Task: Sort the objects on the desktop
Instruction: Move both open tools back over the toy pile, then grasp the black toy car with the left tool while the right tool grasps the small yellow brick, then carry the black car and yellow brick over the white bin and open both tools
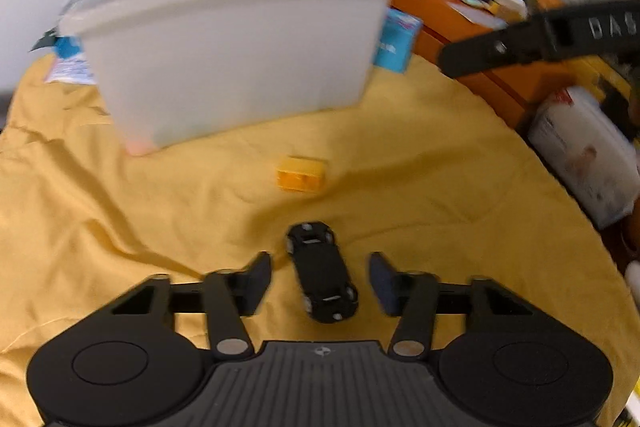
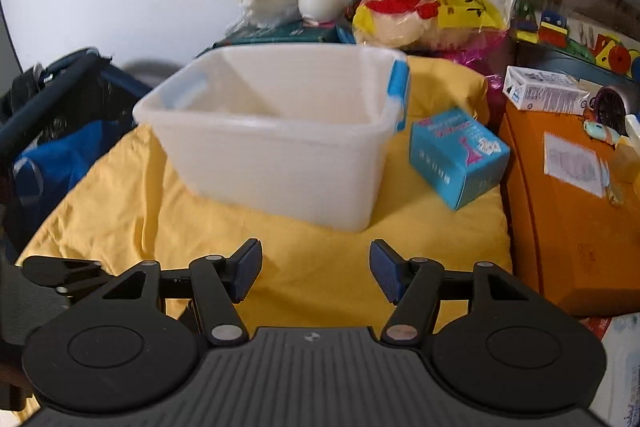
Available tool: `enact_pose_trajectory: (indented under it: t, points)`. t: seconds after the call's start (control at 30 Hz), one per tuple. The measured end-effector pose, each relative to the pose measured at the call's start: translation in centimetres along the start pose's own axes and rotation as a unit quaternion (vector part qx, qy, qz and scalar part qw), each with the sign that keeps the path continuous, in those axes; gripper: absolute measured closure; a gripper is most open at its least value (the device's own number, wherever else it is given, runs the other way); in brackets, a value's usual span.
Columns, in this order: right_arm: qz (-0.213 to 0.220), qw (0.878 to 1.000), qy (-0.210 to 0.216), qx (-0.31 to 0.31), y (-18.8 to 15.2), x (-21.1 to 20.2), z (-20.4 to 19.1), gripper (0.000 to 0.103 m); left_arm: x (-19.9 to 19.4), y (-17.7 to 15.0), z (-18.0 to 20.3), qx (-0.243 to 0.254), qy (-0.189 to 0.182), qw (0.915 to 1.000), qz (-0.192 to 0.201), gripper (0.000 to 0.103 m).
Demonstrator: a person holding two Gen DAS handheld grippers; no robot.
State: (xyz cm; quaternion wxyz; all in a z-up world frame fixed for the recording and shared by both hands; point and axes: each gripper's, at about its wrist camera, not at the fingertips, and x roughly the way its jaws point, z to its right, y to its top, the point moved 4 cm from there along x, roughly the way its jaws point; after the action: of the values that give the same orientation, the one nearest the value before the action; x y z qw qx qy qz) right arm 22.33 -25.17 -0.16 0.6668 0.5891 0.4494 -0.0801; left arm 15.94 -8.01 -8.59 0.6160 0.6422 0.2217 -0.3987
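Note:
A small black toy car [image 1: 322,271] lies on the yellow cloth [image 1: 120,207], between the fingers of my left gripper [image 1: 320,261]. The pads stand apart from the car on both sides, so that gripper is open. A yellow block [image 1: 301,174] rests on the cloth a little beyond the car. Behind it stands the white plastic bin [image 1: 236,43]. In the right wrist view my right gripper [image 2: 316,255] hangs open over bare cloth in front of the bin [image 2: 272,155], with nothing between its fingers. The inside of the bin that shows looks empty.
A blue carton [image 2: 456,155] lies right of the bin. An orange box [image 2: 568,207] with small items on top borders the cloth on the right. Bags and toys pile up against the wall behind. A dark mesh basket [image 2: 60,115] stands at the left.

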Motion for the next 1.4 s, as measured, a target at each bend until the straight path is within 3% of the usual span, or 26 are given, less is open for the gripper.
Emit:
enact_pose_trajectory:
  t: [0.23, 0.6, 0.63, 0.73, 1.0, 1.2, 1.4]
  points:
    - [-0.013, 1.0, 0.013, -0.024, -1.0, 1.9, -1.7, 0.04, -1.5, 0.0, -1.4, -0.003, 0.001, 0.9999, 0.014, 0.07]
    - [-0.057, 0.991, 0.049, -0.115, -1.8, 10.2, -6.1, 0.045, -5.4, 0.5, -6.6, -0.068, 0.032, 0.9961, 0.046, 0.07]
    - [-0.065, 0.989, 0.048, -0.121, -2.0, 10.8, -6.4, 0.047, -5.5, 0.5, -6.8, -0.071, 0.033, 0.9959, 0.047, 0.07]
    - [-0.1, 0.986, 0.05, -0.121, -2.7, 12.0, -6.3, 0.072, -5.7, 0.5, -7.2, -0.079, 0.034, 0.9952, 0.048, 0.07]
    - [-0.03, 0.995, 0.069, -0.063, -0.5, 6.3, -4.5, 0.073, -7.6, 3.4, -7.7, -0.085, 0.022, 0.9931, 0.078, 0.07]
    - [0.051, 0.995, 0.072, -0.052, 6.0, 0.0, -2.9, 0.073, -9.6, 10.1, -9.2, -0.084, 0.023, 0.9888, 0.121, 0.07]
    - [0.063, 0.997, 0.045, -0.023, 12.5, 0.5, -0.7, 0.073, -10.0, 17.8, -10.9, -0.063, 0.04, 0.9859, 0.15, 0.07]
